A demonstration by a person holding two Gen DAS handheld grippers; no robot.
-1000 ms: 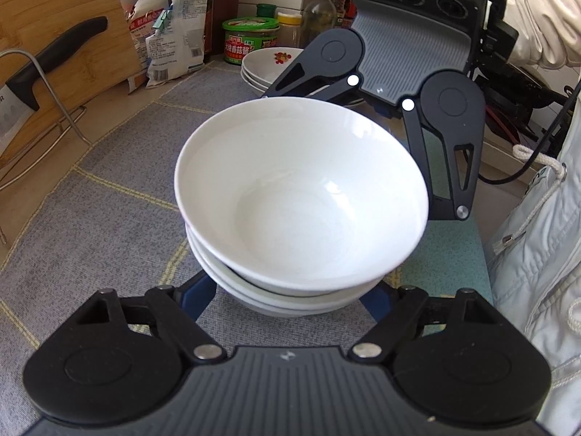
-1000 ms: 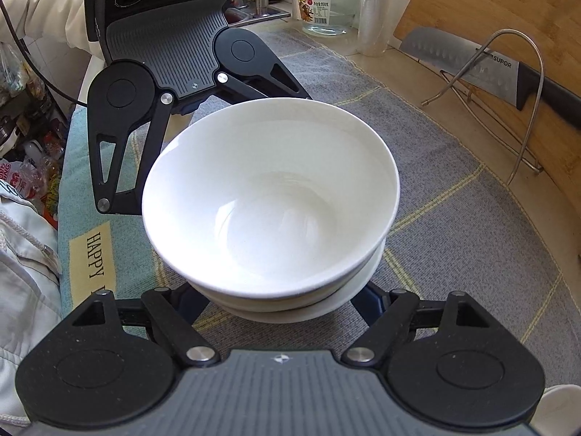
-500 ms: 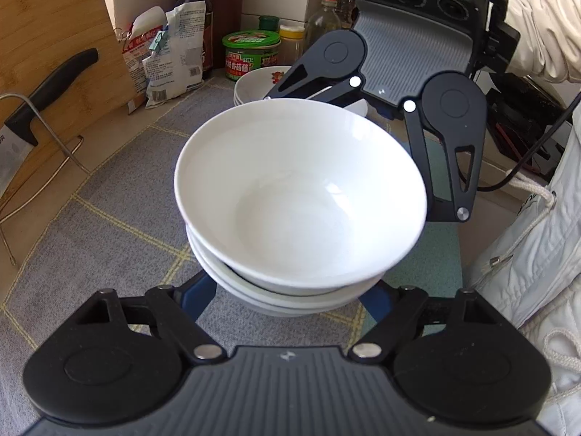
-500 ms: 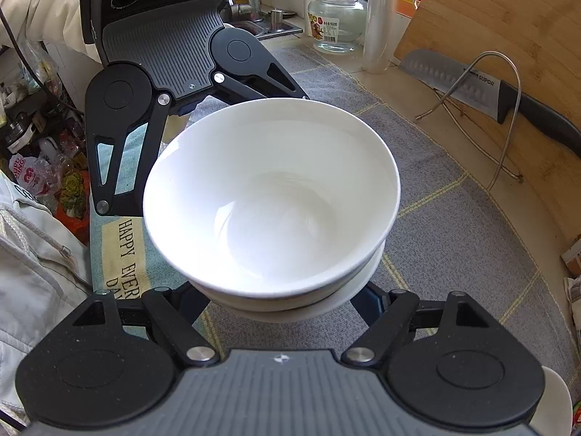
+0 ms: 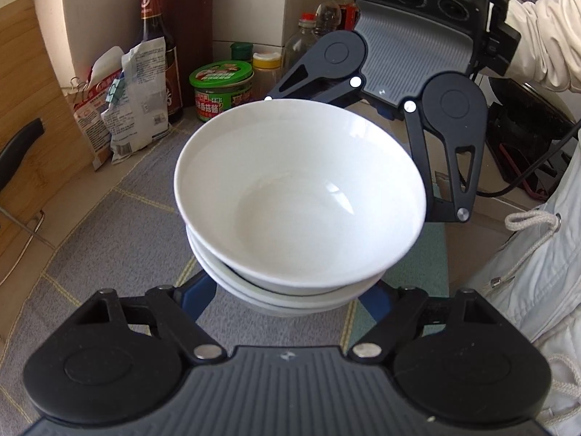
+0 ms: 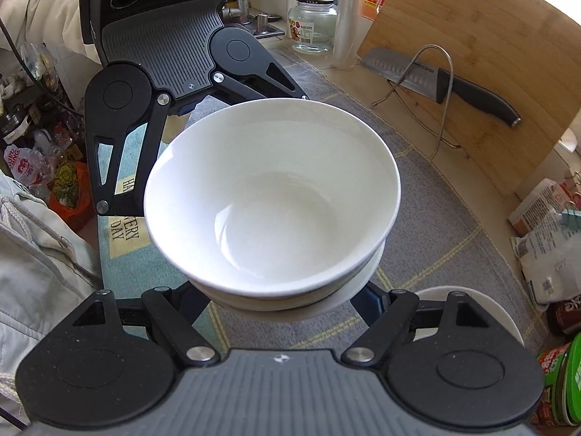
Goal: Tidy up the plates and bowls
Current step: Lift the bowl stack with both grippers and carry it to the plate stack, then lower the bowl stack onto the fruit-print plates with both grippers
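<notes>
A stack of white bowls (image 5: 297, 210) is held between my two grippers, above the grey mat; it also shows in the right wrist view (image 6: 272, 200). My left gripper (image 5: 290, 290) has its blue fingers spread wide under and around the stack's near side. My right gripper (image 6: 287, 298) holds the opposite side the same way. Each gripper shows across the stack in the other's view. The fingertips are hidden under the bowls. A second pile of white dishes (image 6: 468, 309) sits by my right gripper's right side.
The grey mat (image 5: 120, 225) covers the counter. A green-lidded tub (image 5: 221, 89), a sauce bottle (image 5: 158, 47) and food bags (image 5: 127, 101) stand at the back. A cutting board (image 6: 483, 61), a knife (image 6: 435, 76) and a wire rack (image 6: 441, 98) lie along the wall.
Both grippers have carried the bowl stack along the counter toward the bottles and the green tub. The patterned dishes have gone out of the left wrist view.
</notes>
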